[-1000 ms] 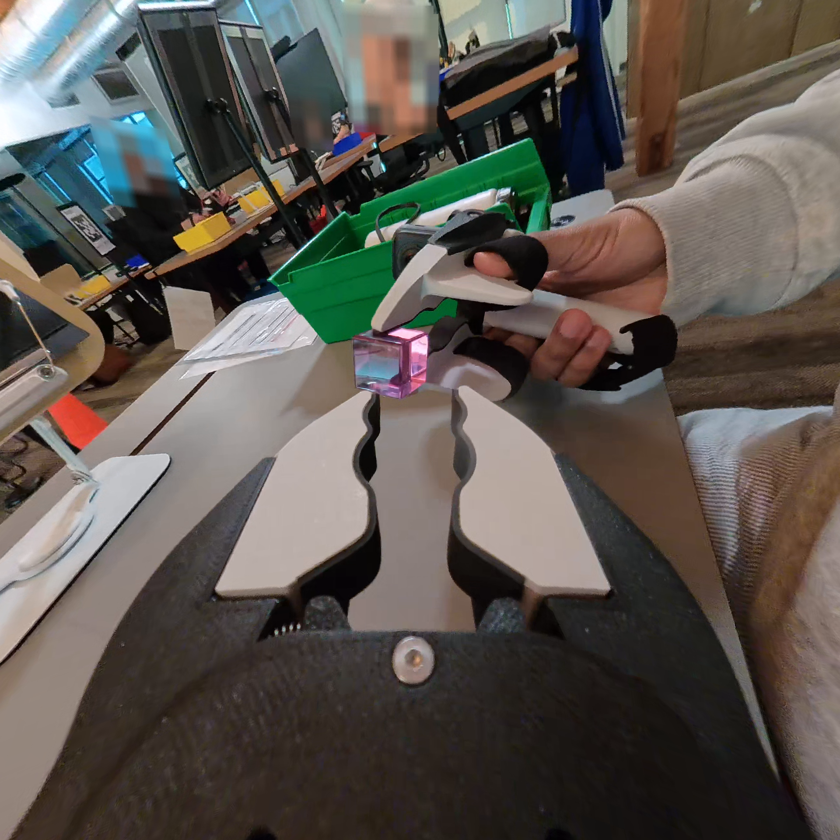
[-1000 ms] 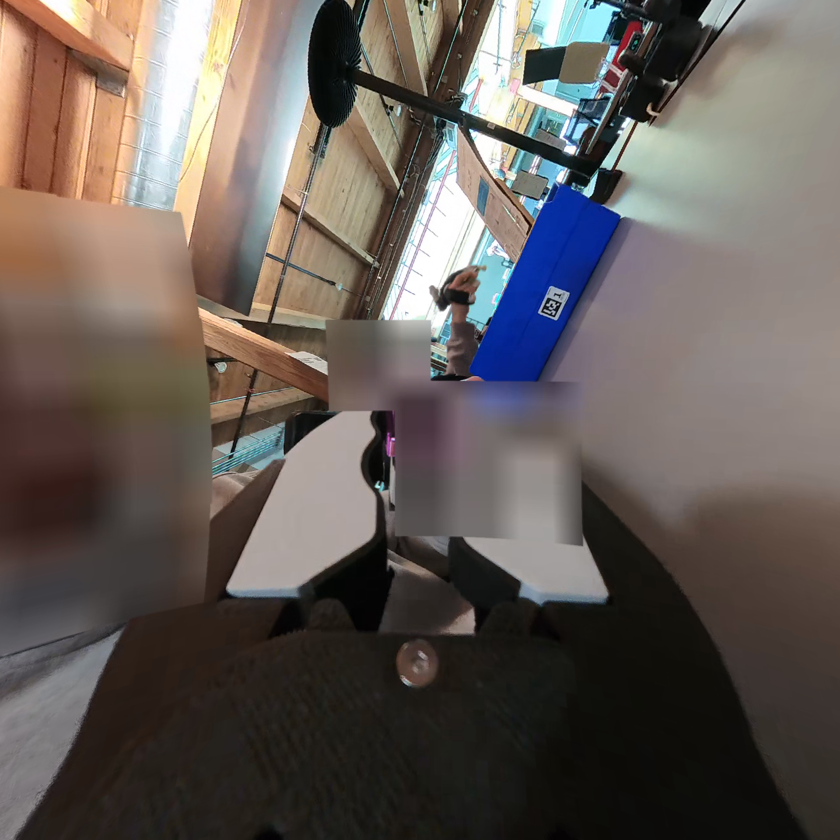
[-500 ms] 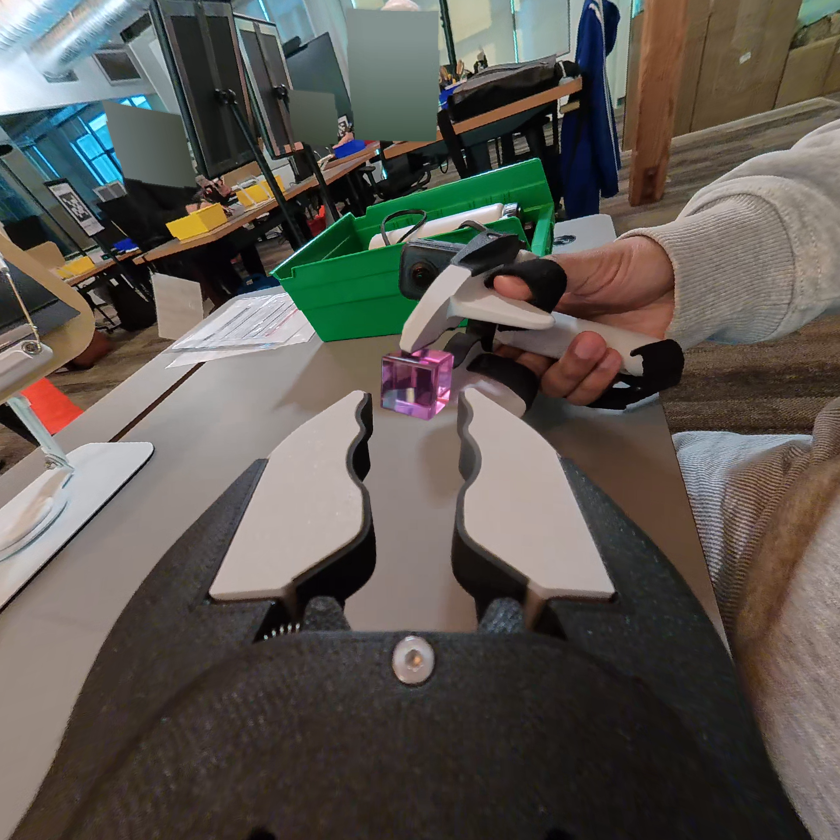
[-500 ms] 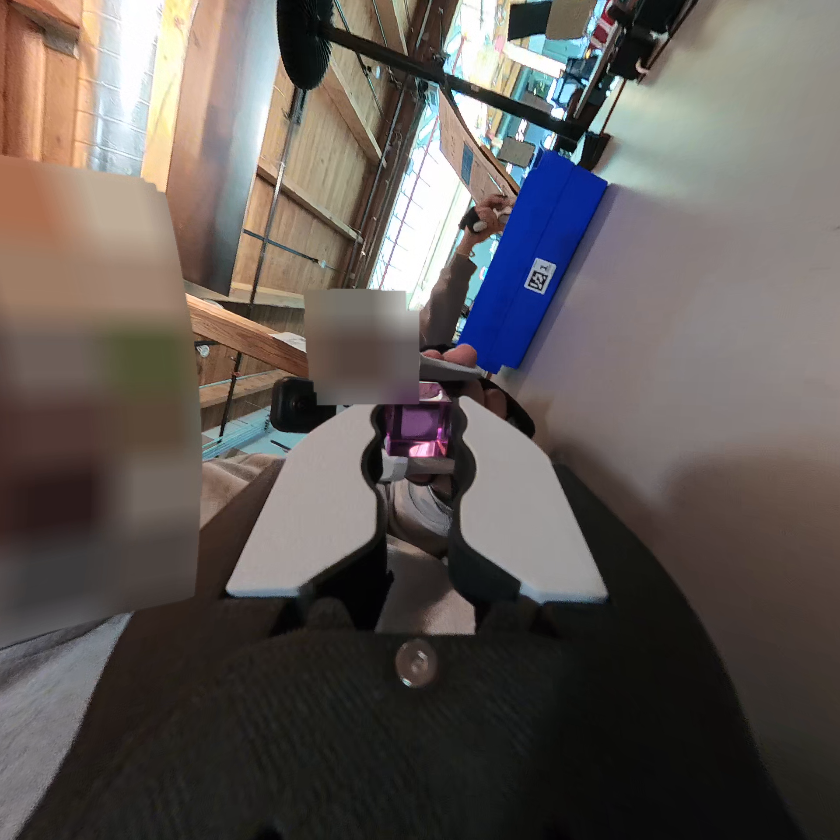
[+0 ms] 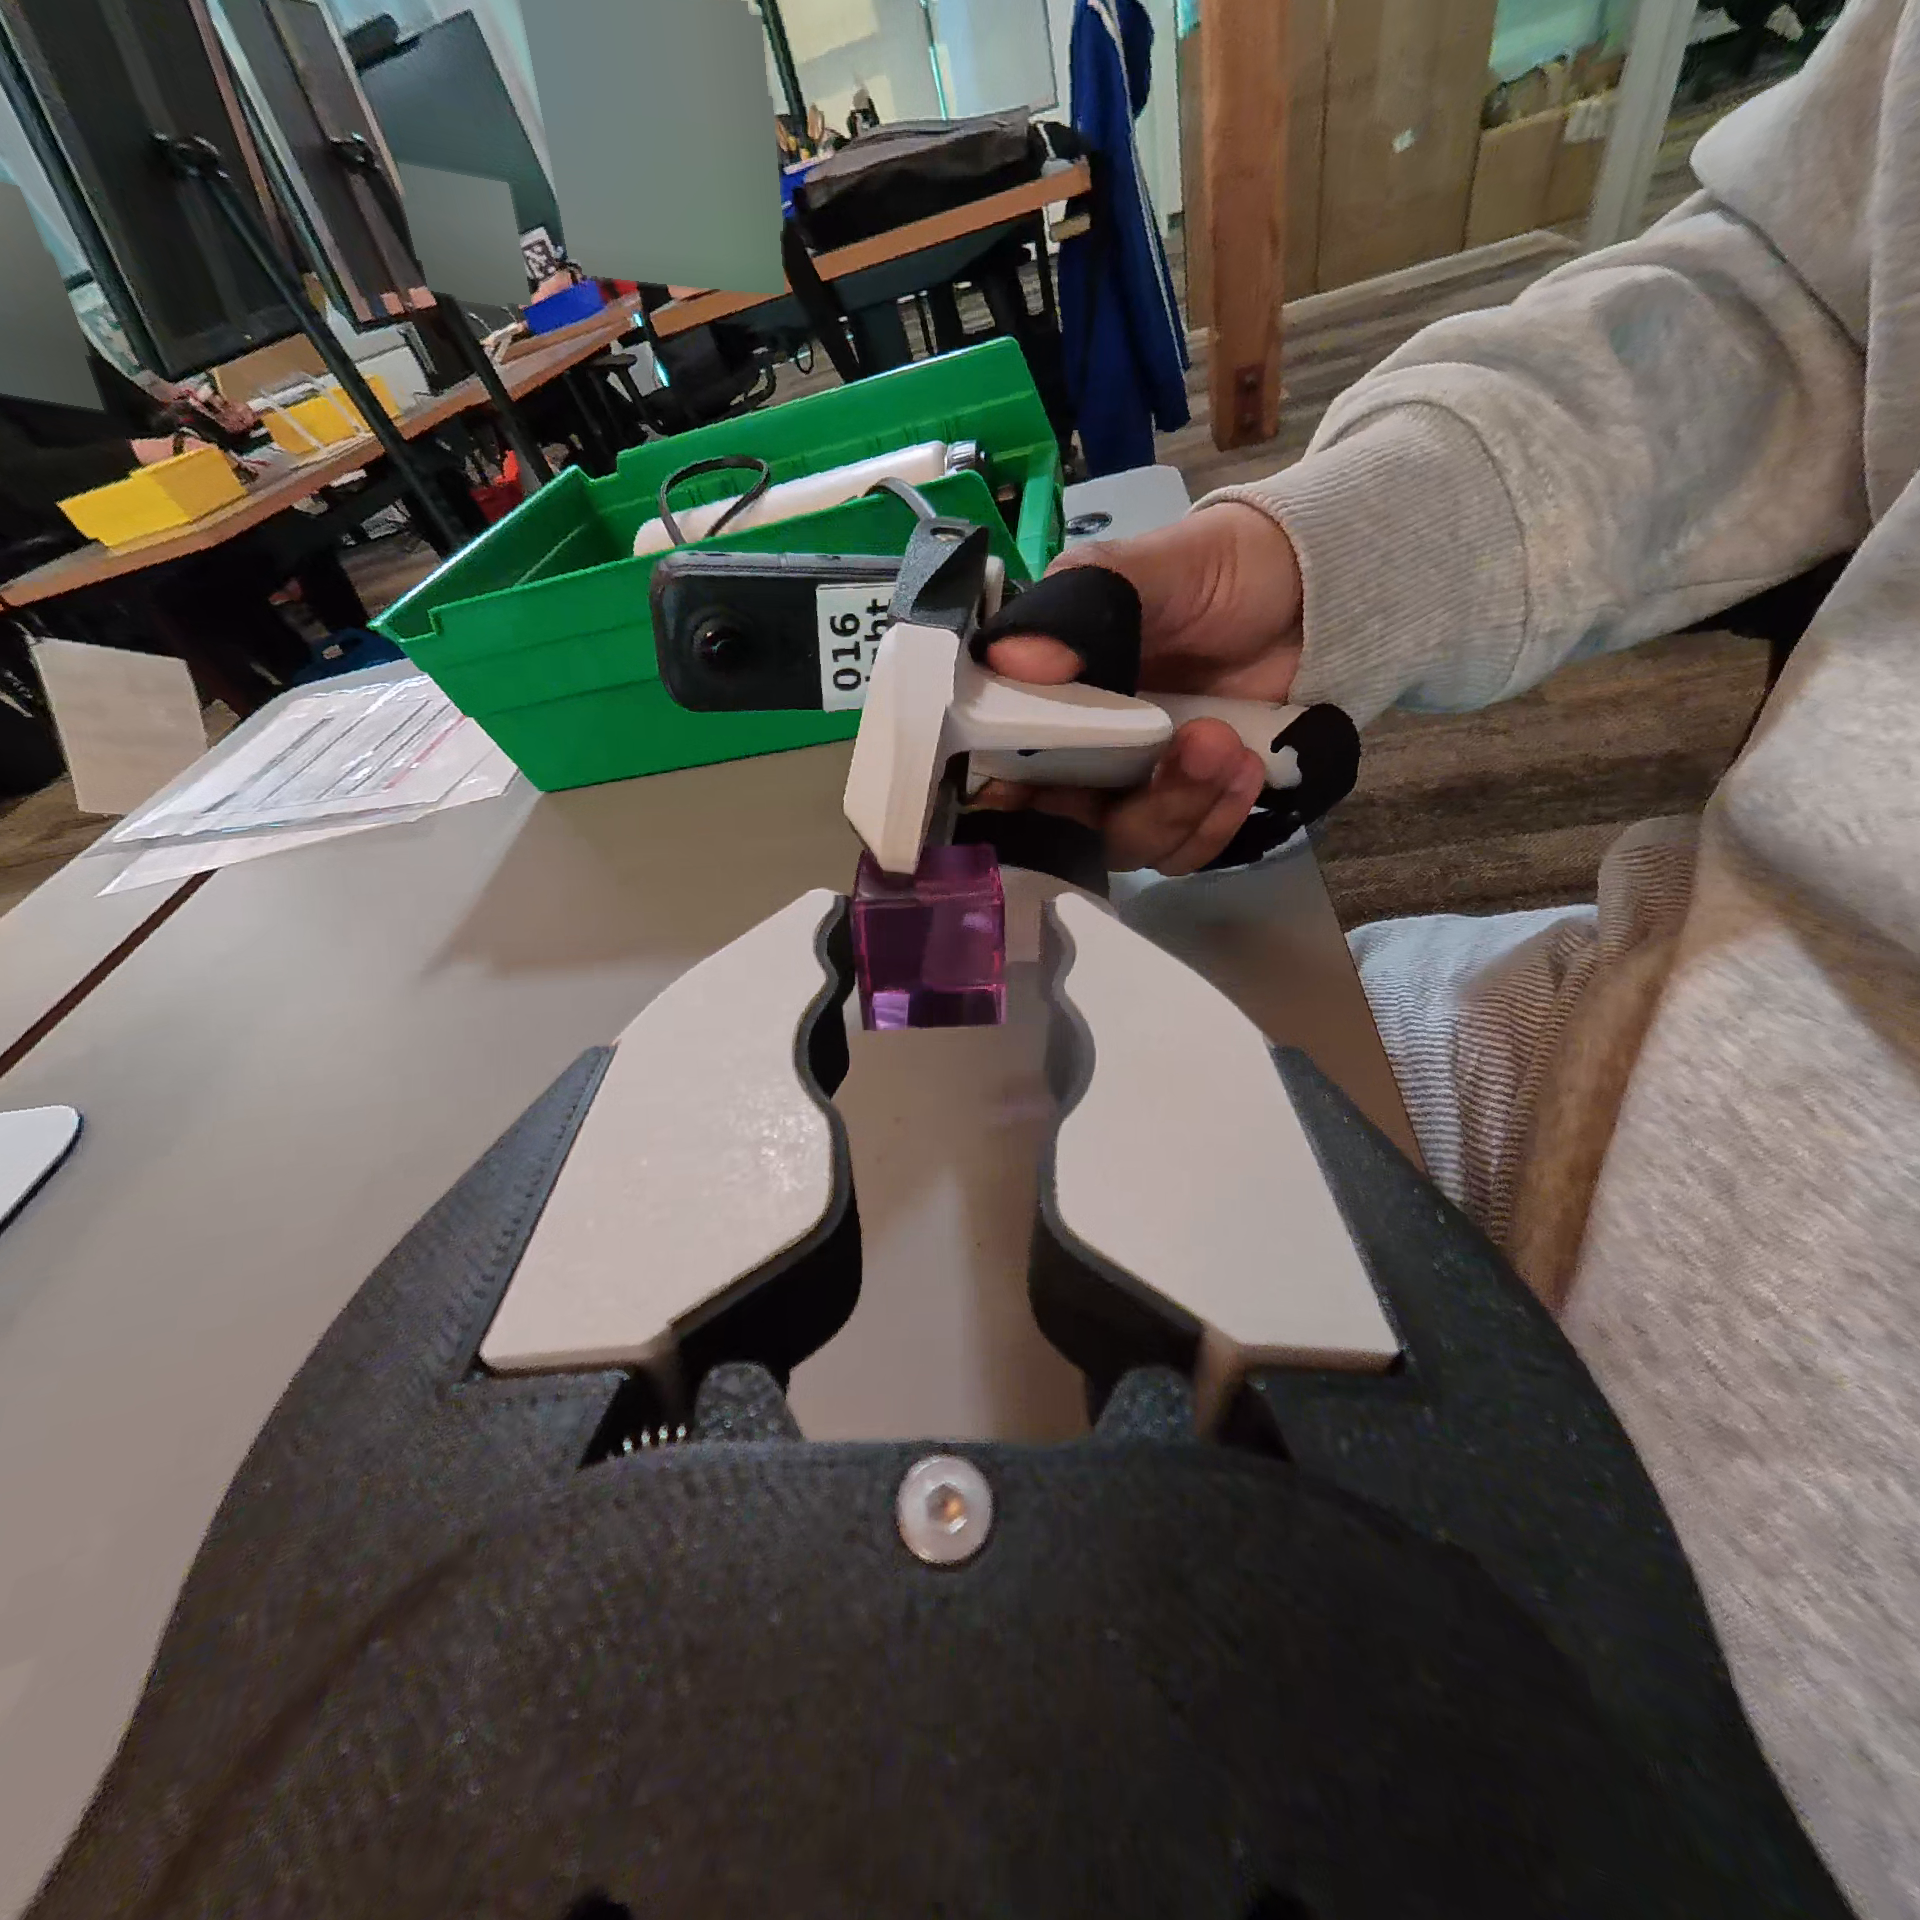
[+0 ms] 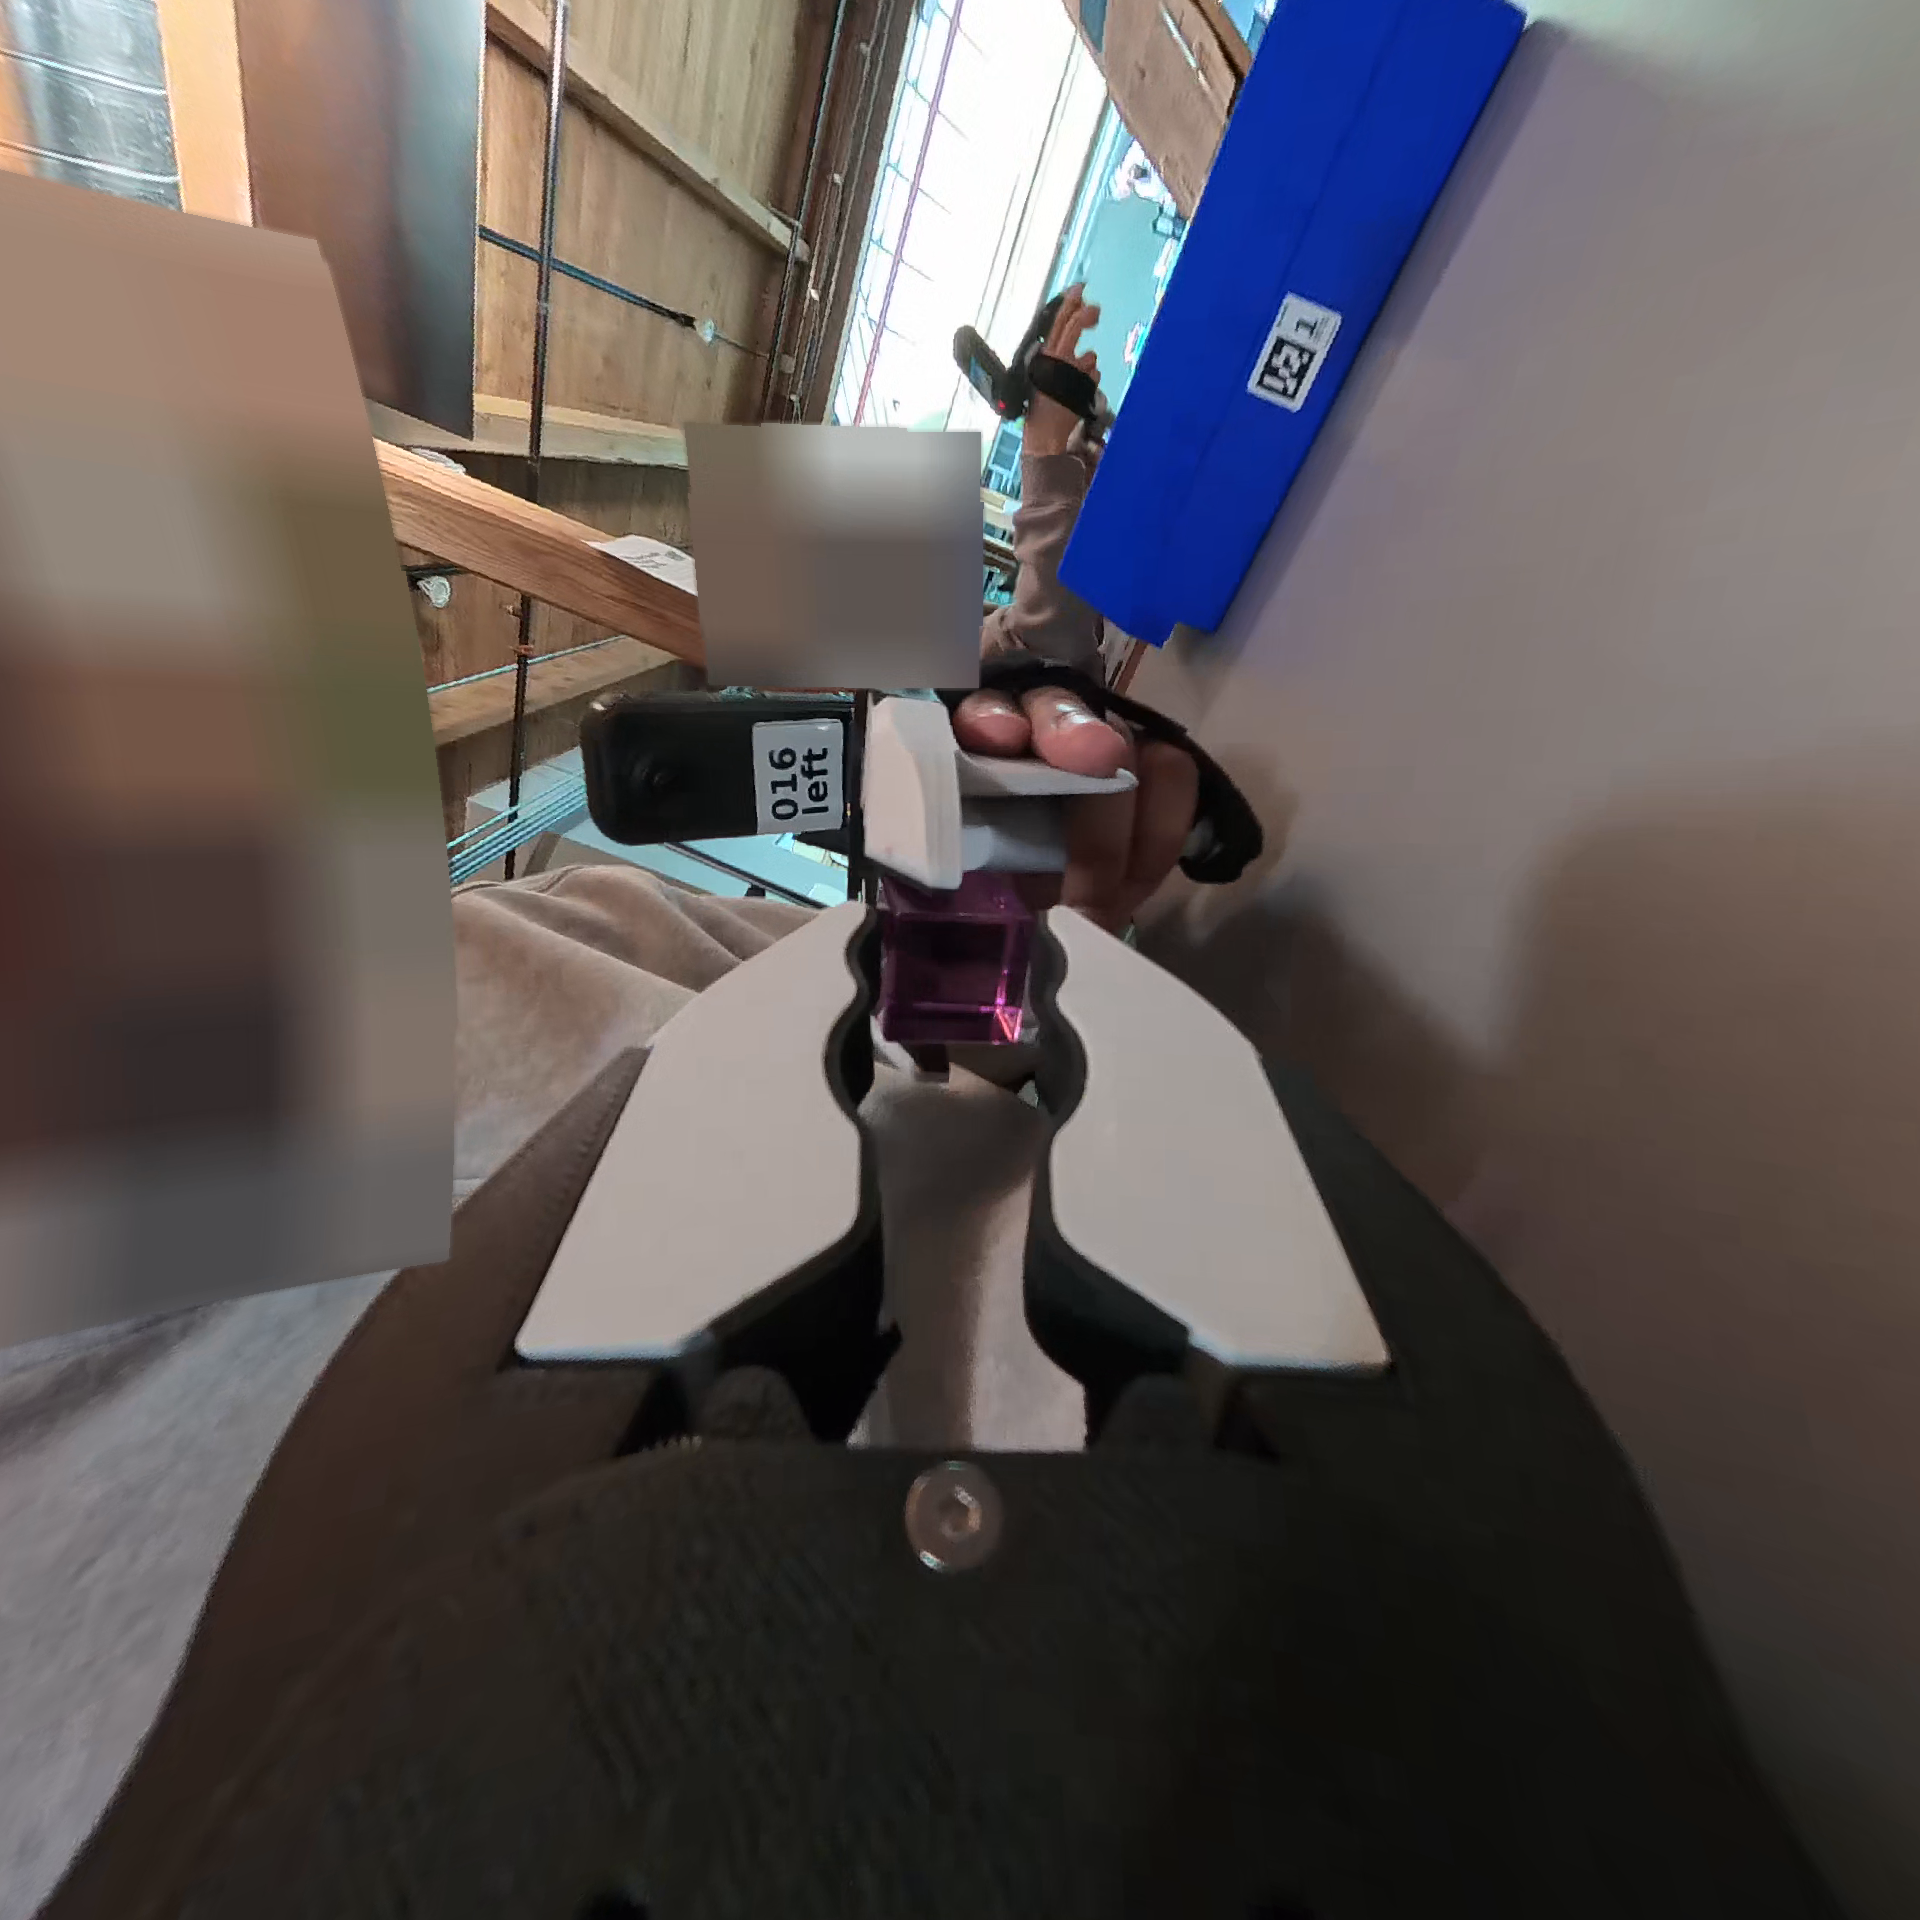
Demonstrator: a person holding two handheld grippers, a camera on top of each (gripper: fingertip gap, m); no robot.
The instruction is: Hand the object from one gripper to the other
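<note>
A clear purple cube (image 5: pixel 930 951) hangs above the grey table (image 5: pixel 312 1039). My right gripper (image 6: pixel 956 935) is shut on the cube (image 6: pixel 956 977), one finger on each side. In the left wrist view the right gripper (image 5: pixel 904 868) reaches in from the right in a hand, with its upper finger (image 5: pixel 899 758) on top of the cube. My left gripper (image 5: pixel 940 920) is open, and its fingertips flank the cube with a small gap on the right side. The left gripper's finger (image 6: pixel 914 810) shows just above the cube in the right wrist view.
A green bin (image 5: pixel 623 665) with white items stands at the table's far end. Sleeved papers (image 5: pixel 301 758) lie to its left. A white base plate (image 5: pixel 31 1143) is at the left edge. A blue box (image 6: pixel 1278 312) lies on the table. A person's grey sleeve (image 5: pixel 1558 468) fills the right. The grippers are tip to tip, or close to it.
The cube in the right gripper and my left gripper have come together. The cube was ahead of the left fingertips and is now between them. The left jaws kept their width.
</note>
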